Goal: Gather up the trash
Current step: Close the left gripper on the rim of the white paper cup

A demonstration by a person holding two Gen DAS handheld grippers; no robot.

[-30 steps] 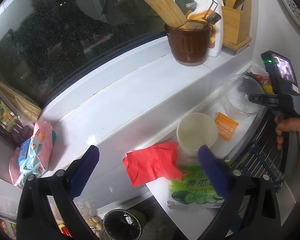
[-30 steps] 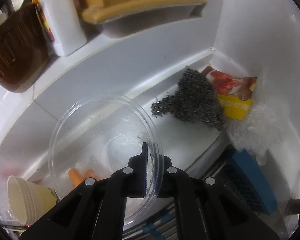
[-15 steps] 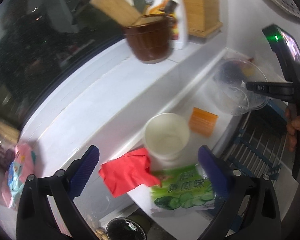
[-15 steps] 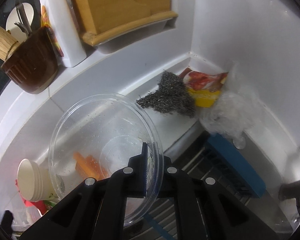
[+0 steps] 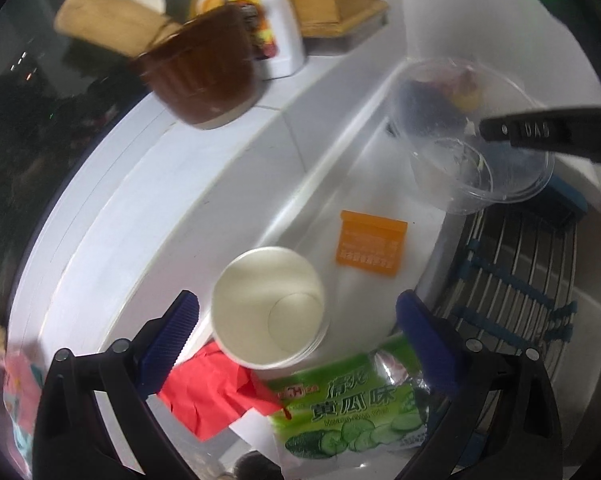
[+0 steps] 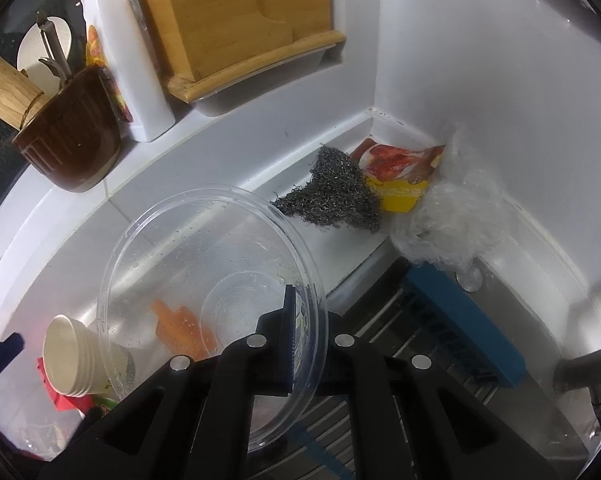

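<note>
Left wrist, paper cup [image 5: 268, 306] between hand-held gripper [image 5: 298, 330] fingers

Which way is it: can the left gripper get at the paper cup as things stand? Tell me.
Probably yes. The left gripper is open, the paper cup sits between its fingers with nothing above it. The red paper and green packet lie beside and partly under it, not across the way.

Black tongs [image 5: 296, 334], blue ribbed pads [image 5: 172, 334], silver screws.
</note>
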